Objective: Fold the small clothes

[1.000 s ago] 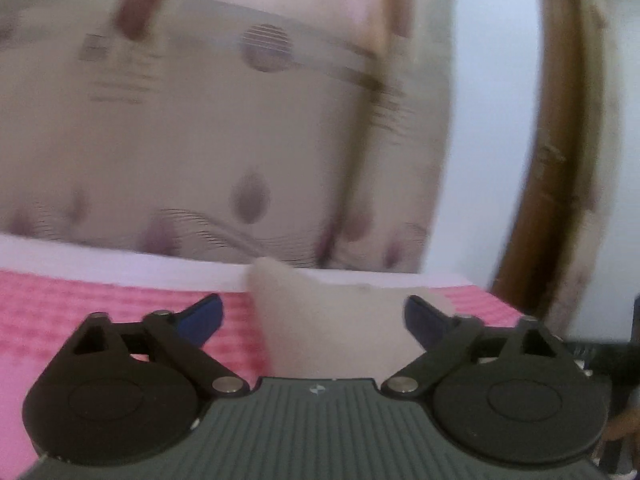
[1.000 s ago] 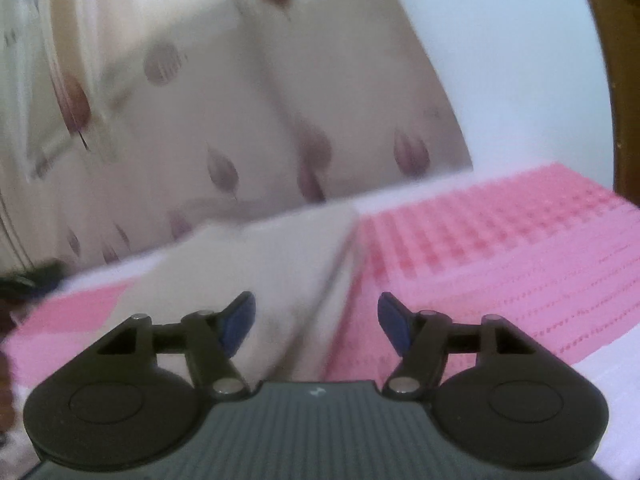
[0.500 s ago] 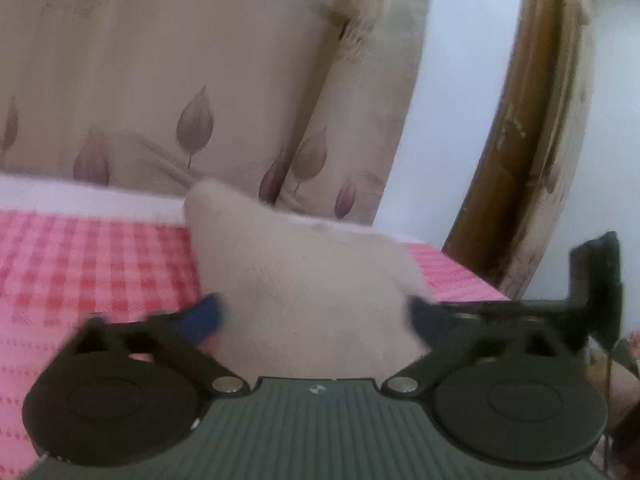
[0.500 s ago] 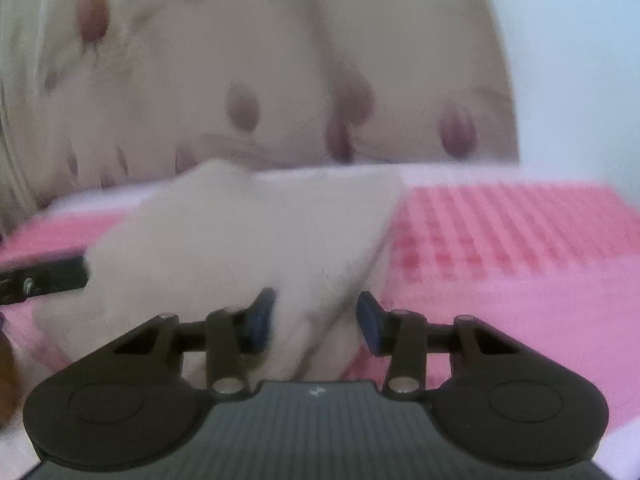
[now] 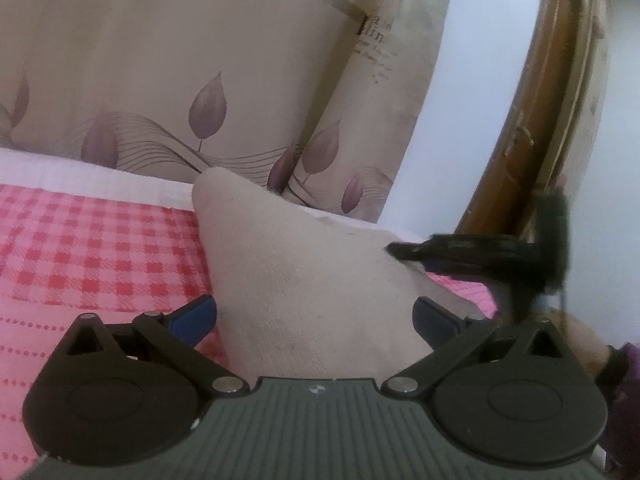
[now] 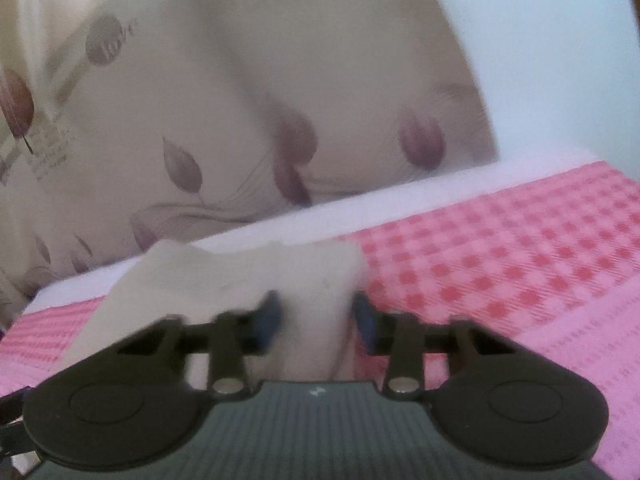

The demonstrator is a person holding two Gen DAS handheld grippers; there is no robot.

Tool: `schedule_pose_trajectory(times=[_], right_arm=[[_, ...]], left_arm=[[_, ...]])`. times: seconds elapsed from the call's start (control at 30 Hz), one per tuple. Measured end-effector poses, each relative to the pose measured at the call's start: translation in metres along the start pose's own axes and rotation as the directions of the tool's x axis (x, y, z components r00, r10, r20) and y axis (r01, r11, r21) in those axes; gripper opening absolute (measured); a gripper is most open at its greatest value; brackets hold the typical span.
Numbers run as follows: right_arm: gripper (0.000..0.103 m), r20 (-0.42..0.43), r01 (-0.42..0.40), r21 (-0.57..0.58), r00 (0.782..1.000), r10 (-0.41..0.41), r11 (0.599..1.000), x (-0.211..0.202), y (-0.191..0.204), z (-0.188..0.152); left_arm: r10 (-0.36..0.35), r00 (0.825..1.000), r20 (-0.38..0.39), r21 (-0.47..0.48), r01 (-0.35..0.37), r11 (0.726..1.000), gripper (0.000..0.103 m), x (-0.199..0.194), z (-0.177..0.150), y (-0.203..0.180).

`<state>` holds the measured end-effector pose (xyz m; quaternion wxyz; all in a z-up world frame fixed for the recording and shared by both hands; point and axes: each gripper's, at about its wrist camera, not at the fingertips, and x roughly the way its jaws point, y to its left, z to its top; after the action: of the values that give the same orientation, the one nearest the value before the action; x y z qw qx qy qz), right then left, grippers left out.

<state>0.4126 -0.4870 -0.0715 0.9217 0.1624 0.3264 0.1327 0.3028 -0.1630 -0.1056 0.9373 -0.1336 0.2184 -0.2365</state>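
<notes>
A small beige garment [image 5: 308, 276] lies folded on the pink checked bedcover [image 5: 92, 256]. My left gripper [image 5: 314, 318] is wide open with its blue-padded fingers either side of the cloth's near edge. In the left wrist view the other gripper's black finger [image 5: 460, 250] touches the cloth's right corner. In the right wrist view the same garment [image 6: 240, 280] sits between the fingers of my right gripper [image 6: 316, 318], whose jaws are narrowed around a fold of it; the view is blurred.
A beige curtain with purple leaves [image 5: 192, 80] hangs behind the bed's far edge. A brown wooden frame [image 5: 536, 120] and white wall stand at the right. The pink cover [image 6: 520, 264] extends to the right.
Both grippers have come down and forward onto the garment. The right gripper's jaws have narrowed around the cloth. The left gripper has stayed open.
</notes>
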Motion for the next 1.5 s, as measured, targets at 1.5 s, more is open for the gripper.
schedule_pose_trajectory(times=[1.5], right_arm=[[0.023, 0.107, 0.026, -0.340, 0.994, 0.011, 0.940, -0.042, 0.046, -0.061]], left_arm=[[0.021, 1.000, -0.018, -0.014, -0.021, 1.000, 0.103, 0.004, 0.001, -0.002]])
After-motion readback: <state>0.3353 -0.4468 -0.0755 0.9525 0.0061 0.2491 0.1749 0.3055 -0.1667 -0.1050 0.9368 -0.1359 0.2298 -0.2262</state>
